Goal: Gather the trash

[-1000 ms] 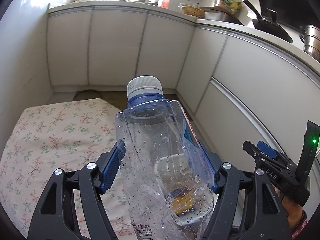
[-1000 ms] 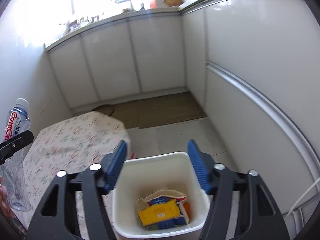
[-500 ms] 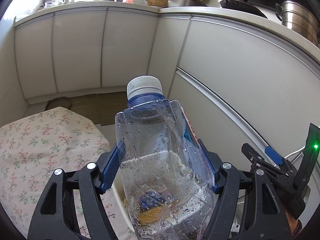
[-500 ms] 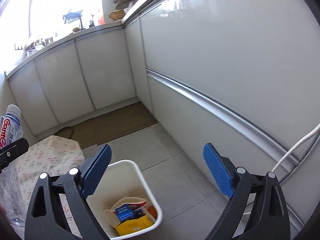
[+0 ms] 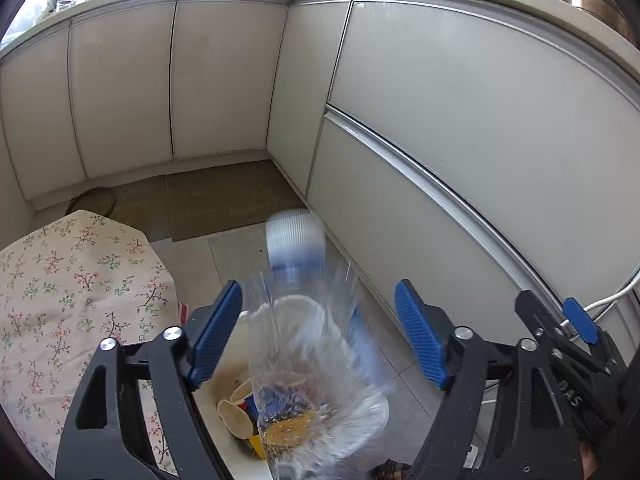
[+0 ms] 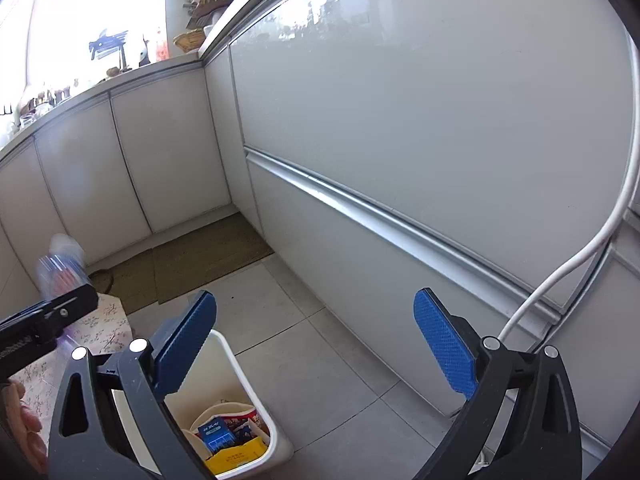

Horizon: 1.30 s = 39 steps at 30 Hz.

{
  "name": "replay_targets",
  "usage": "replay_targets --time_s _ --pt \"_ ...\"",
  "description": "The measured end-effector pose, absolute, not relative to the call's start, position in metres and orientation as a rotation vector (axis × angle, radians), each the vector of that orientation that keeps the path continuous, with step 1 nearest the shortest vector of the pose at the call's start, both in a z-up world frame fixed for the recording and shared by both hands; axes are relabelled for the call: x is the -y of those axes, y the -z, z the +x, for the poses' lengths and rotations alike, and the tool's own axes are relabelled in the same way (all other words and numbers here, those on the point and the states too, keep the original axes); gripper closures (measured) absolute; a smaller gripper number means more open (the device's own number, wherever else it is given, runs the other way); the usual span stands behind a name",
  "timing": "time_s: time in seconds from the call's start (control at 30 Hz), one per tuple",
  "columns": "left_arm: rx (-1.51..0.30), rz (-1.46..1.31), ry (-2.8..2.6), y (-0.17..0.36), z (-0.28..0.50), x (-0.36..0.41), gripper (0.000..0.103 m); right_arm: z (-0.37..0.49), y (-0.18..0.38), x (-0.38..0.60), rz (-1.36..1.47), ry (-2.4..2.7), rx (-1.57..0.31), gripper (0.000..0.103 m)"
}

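Both of my hand-held grippers are standing wide: the left hand-held gripper (image 5: pixel 318 334) has just been opening, the blurred bottle (image 5: pixel 308 344) dropping untouched between its pads above the bin (image 6: pixel 256 396); the right hand-held gripper (image 6: pixel 316 344) is holding nothing.

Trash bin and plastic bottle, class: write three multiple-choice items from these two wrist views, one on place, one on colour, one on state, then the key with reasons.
1. Where is the plastic bottle?
A. Above the trash bin
B. On the countertop
C. On the mat

2. The gripper pads are
A. red
B. blue
C. green

3. The left gripper is
A. shut on the bottle
B. open, pads clear of the bottle
C. out of view

Key: A, bin contents show through it; B, ribbed blue faces; B, gaps show on both sides.
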State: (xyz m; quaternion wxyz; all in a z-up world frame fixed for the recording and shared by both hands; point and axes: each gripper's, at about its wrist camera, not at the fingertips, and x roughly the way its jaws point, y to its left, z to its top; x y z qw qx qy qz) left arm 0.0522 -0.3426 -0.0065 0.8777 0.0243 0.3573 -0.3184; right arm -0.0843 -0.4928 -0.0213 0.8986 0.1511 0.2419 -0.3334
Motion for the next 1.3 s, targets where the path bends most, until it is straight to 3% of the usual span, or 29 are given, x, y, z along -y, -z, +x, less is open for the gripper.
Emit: replay_targets --time_s 0.23,0.67,1.3 --pt "-0.700 0.069 0.627 -0.001 0.048 0.339 0.007 -0.097 0.010 0.490 0.314 0.732 -0.416 0.007" --pt "-0.543 0.114 0.538 -0.033 0.004 0.296 0.007 -0.112 -0.012 0.438 0.257 0.668 -0.261 0.007" --pt "-0.666 0.068 0.374 -0.007 -0.012 0.181 0.007 -0.100 0.003 0.338 0.214 0.556 -0.383 0.007"
